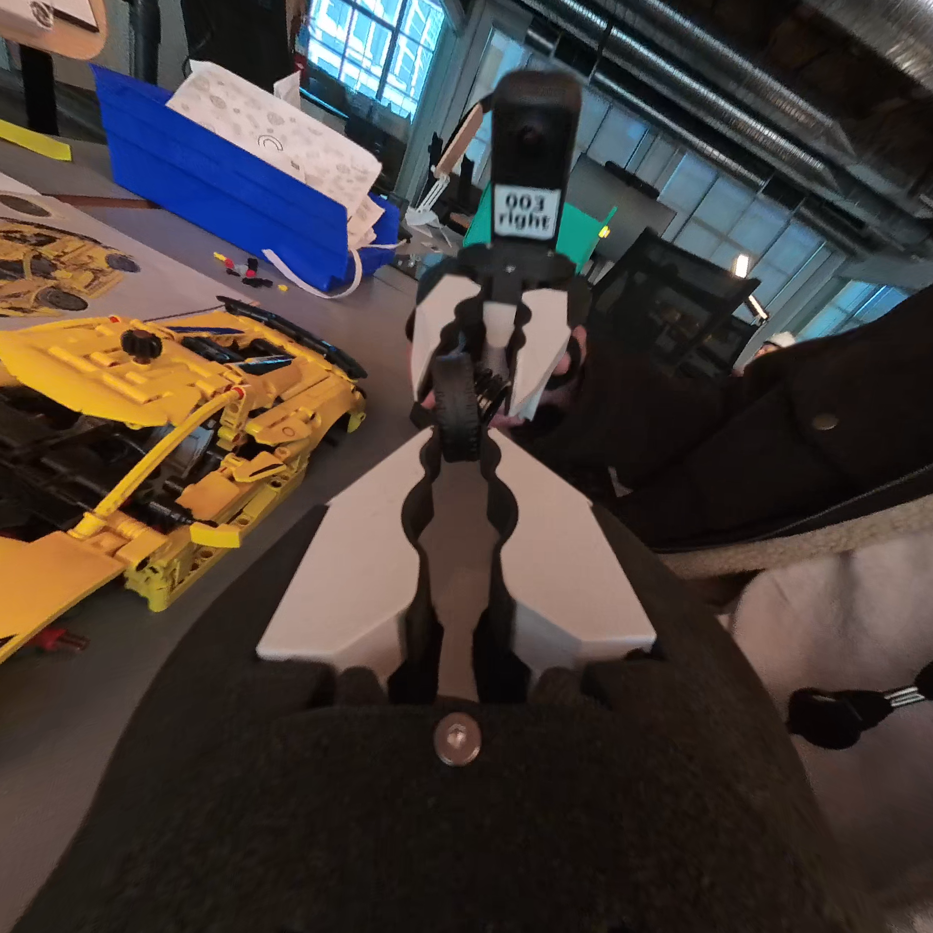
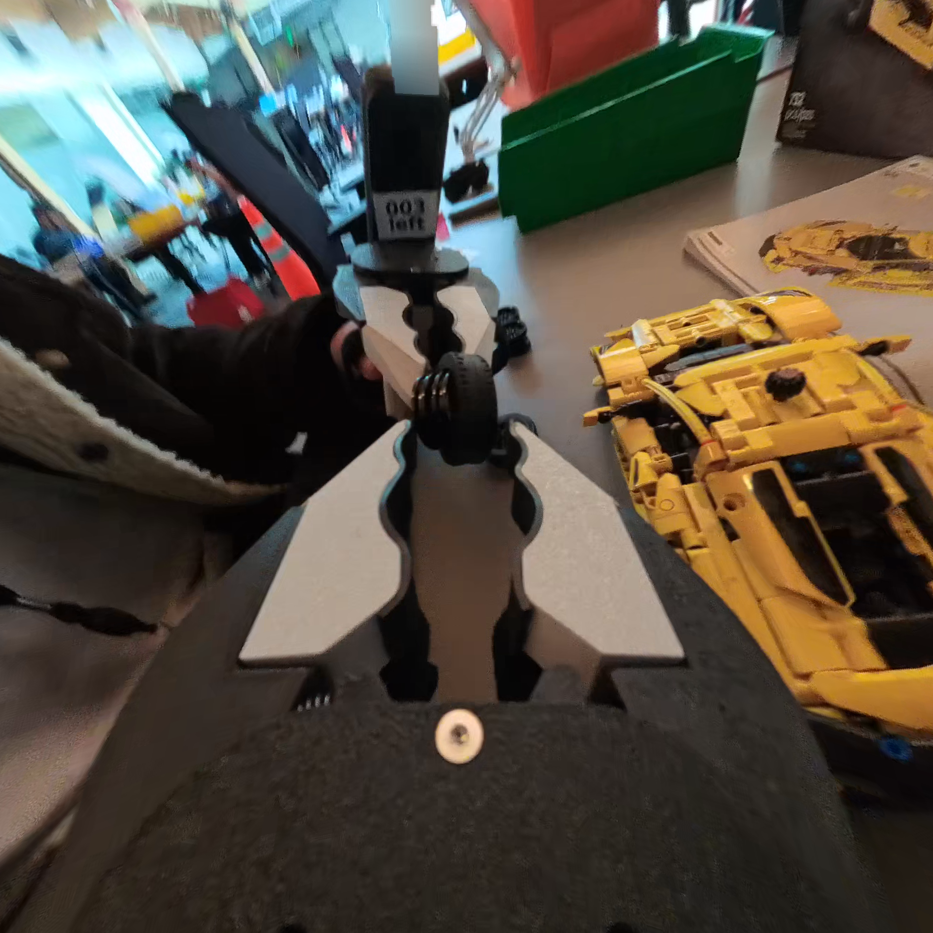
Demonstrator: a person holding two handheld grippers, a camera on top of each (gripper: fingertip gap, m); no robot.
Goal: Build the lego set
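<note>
Two handheld grippers, each with grey wedge-shaped fingers edged in black, meet tip to tip above a grey tabletop point(image 2: 631, 262). Between them sits one small black rubber toy tyre point(image 1: 458, 404) mounted on a dark ribbed wheel hub point(image 2: 433, 391).

In the left wrist view, the left gripper point(image 1: 460, 439) has its jaws closed in on the tyre's tread from both sides. The right gripper point(image 1: 472, 363) faces it, and its jaws close on the hub side of the same wheel. In the right wrist view the right gripper's tips sit at the wheel's lower edge, though blur hides the exact contact.

One large yellow brick-built sports car point(image 1: 166, 444) lies on the tabletop beside the grippers, well apart from the wheel, with black inner framework showing through its open top. One printed instruction booklet point(image 2: 818, 237) with a yellow car picture lies behind it.

Three storage bins stand farther back: one blue plastic bin point(image 1: 217, 187) holding patterned white paper bags, one green bin point(image 2: 621, 131), and one red bin point(image 2: 565, 45). A scatter of small loose red, black and yellow pieces point(image 1: 247, 270) lies by the blue bin. A dark sleeve point(image 1: 732, 429) reaches to the right gripper.
</note>
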